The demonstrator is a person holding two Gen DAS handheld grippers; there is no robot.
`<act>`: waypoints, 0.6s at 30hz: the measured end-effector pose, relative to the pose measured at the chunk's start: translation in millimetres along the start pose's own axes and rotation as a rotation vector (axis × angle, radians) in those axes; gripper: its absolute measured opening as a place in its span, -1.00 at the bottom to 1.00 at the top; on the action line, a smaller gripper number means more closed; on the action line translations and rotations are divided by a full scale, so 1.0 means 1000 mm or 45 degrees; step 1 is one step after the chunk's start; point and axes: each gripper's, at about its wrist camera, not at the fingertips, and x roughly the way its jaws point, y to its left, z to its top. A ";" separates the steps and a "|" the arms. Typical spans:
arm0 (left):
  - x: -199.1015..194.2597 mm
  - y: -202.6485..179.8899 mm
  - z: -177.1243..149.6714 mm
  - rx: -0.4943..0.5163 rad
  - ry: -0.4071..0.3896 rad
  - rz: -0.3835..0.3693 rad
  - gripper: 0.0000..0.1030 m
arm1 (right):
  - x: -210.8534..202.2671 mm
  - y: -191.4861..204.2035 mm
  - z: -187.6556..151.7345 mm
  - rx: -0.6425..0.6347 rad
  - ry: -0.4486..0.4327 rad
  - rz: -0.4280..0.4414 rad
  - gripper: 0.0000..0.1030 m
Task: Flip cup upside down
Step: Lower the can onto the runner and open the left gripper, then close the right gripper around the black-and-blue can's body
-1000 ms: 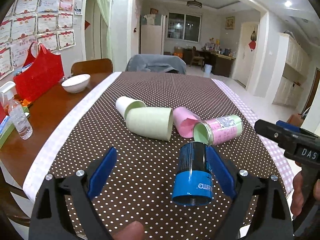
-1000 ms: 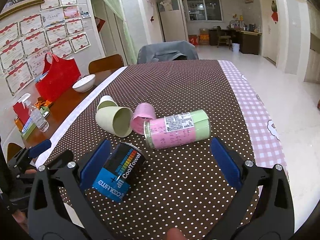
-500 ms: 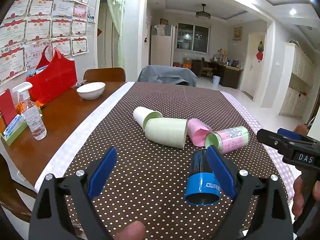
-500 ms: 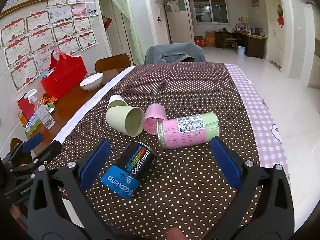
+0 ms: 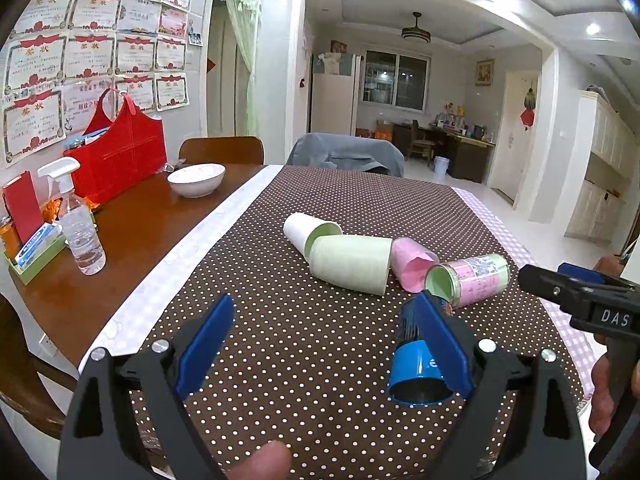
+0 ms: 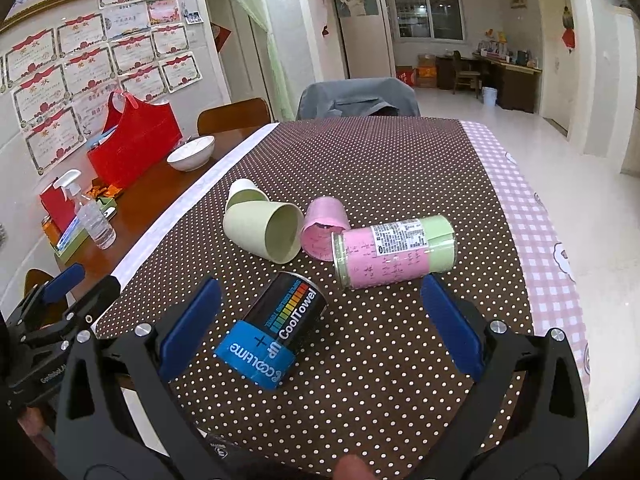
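Observation:
Several cups and cans lie on their sides on the brown dotted tablecloth [image 6: 400, 160]. A black and blue can [image 6: 272, 330] lies nearest; in the left wrist view [image 5: 416, 372] my right finger partly hides it. Behind are a large pale green cup [image 5: 350, 264] [image 6: 264, 232], a small white cup [image 5: 306, 230] [image 6: 244, 194], a pink cup [image 5: 412, 258] [image 6: 324, 222] and a pink and green can [image 5: 468, 280] [image 6: 394, 250]. My left gripper [image 5: 320, 344] is open and empty, above the table's near edge. My right gripper [image 6: 320, 324] is open and empty, straddling the black can from above.
On the bare wood at left stand a white bowl [image 5: 196, 180], a red bag [image 5: 120, 156], a spray bottle [image 5: 78, 224] and a green tray [image 5: 32, 256]. Chairs [image 5: 344, 152] stand at the table's far end. A pink checked cloth edge [image 6: 536, 208] runs along the right.
Both grippers have drawn back and risen from the cups, so the cups look farther off. The objects have not moved. Both grippers stay open.

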 end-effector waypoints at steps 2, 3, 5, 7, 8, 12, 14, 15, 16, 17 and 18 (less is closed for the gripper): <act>0.000 0.000 -0.001 -0.004 0.002 -0.003 0.74 | 0.001 0.000 -0.001 0.001 0.010 0.002 0.89; 0.000 0.001 -0.001 -0.007 0.002 -0.003 0.74 | 0.002 0.001 -0.001 -0.002 0.015 0.001 0.89; 0.001 0.003 -0.002 -0.013 0.004 -0.004 0.74 | 0.004 0.003 -0.001 -0.003 0.023 0.000 0.89; 0.003 0.004 -0.001 -0.019 0.005 -0.006 0.74 | 0.008 0.005 -0.002 -0.004 0.040 0.006 0.89; 0.003 0.005 -0.002 -0.021 0.006 -0.005 0.74 | 0.009 0.005 -0.003 -0.006 0.045 0.006 0.89; 0.006 0.011 -0.003 -0.035 0.010 -0.006 0.74 | 0.018 0.009 -0.004 -0.009 0.090 0.020 0.89; 0.007 0.013 -0.004 -0.037 0.009 -0.002 0.74 | 0.025 0.008 -0.004 0.015 0.127 0.062 0.89; 0.008 0.015 -0.004 -0.040 0.008 0.001 0.74 | 0.031 0.006 -0.004 0.040 0.160 0.088 0.89; 0.008 0.016 -0.005 -0.041 0.007 0.003 0.74 | 0.035 0.004 -0.004 0.055 0.182 0.096 0.89; 0.009 0.017 -0.005 -0.041 0.007 0.004 0.74 | 0.038 0.003 -0.004 0.065 0.200 0.100 0.89; 0.009 0.018 -0.005 -0.042 0.006 0.007 0.74 | 0.043 0.002 -0.005 0.078 0.222 0.106 0.89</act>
